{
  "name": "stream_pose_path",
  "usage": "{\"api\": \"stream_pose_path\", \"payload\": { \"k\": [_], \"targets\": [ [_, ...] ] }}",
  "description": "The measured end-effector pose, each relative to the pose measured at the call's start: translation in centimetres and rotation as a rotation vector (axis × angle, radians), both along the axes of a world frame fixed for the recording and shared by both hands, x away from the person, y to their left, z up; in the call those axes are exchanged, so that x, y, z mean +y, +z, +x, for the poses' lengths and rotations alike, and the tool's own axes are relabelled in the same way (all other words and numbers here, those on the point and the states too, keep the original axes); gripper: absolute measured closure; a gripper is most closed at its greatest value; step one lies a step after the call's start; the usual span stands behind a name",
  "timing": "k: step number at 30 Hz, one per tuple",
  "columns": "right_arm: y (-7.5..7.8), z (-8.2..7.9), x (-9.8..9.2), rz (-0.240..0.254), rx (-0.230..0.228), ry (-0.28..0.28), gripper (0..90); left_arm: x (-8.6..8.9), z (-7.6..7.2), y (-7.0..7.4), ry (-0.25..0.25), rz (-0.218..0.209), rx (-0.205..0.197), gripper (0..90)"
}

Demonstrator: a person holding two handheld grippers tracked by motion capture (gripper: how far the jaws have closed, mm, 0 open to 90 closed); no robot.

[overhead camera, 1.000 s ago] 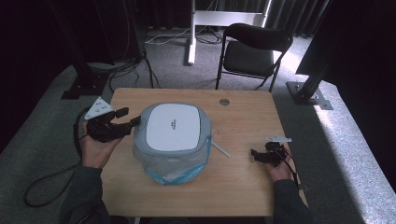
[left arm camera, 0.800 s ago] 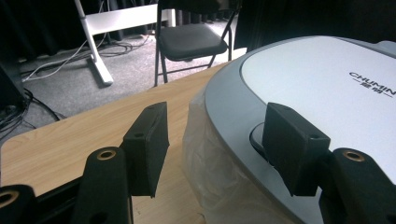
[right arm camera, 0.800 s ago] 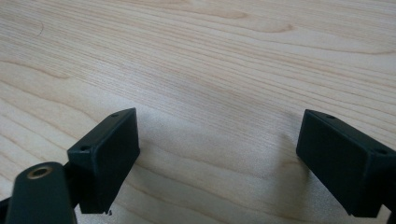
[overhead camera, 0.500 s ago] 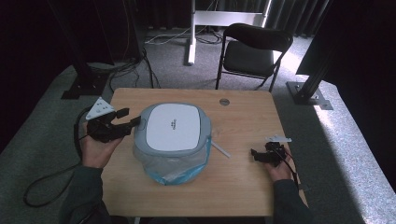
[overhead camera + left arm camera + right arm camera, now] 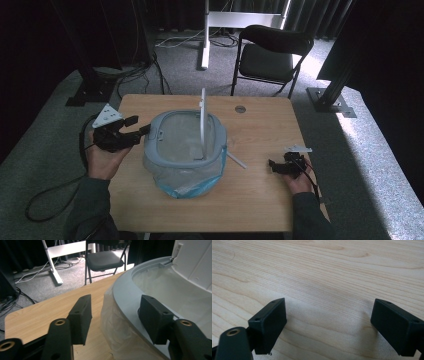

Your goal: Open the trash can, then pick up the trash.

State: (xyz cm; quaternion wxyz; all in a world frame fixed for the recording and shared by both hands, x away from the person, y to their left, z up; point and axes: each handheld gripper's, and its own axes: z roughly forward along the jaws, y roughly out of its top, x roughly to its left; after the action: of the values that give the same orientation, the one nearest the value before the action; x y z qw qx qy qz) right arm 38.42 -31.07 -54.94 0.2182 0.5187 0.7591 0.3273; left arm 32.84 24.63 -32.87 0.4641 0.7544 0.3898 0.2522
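Note:
A small bin with a grey rim and a clear plastic liner stands in the middle of the wooden table. Its white lid stands upright, hinged at the right side, so the inside shows. My left gripper is open at the bin's left edge. In the left gripper view one jaw lies over the grey rim and the other outside the liner, with the lid raised beyond my left gripper. My right gripper rests open on the table at the right, its jaws empty over bare wood.
A thin white strip lies on the table just right of the bin. A round cable hole sits near the far edge. Behind the table stand a black folding chair and a white stand base with cables on the floor.
The bin's white lid, lying flat and shut before, now stands upright and open. Both grippers have stayed about where they were.

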Motion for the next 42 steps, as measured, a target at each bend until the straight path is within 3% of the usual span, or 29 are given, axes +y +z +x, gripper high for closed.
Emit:
{"api": "stream_pose_path", "payload": {
  "k": [17,34,42],
  "targets": [
    [0.0,0.0,0.0,0.000,0.000,-0.004,12.2,1.9,-0.2,-0.4,0.095,-0.001,-0.018,42.6],
    [0.0,0.0,0.0,-0.001,0.000,-0.006,12.2,1.9,0.3,-1.8,0.102,-0.008,0.008,42.7],
    [0.0,0.0,0.0,0.000,0.000,-0.006,12.2,2.2,0.4,-2.1,0.116,-0.022,0.000,42.5]
  ]
}}
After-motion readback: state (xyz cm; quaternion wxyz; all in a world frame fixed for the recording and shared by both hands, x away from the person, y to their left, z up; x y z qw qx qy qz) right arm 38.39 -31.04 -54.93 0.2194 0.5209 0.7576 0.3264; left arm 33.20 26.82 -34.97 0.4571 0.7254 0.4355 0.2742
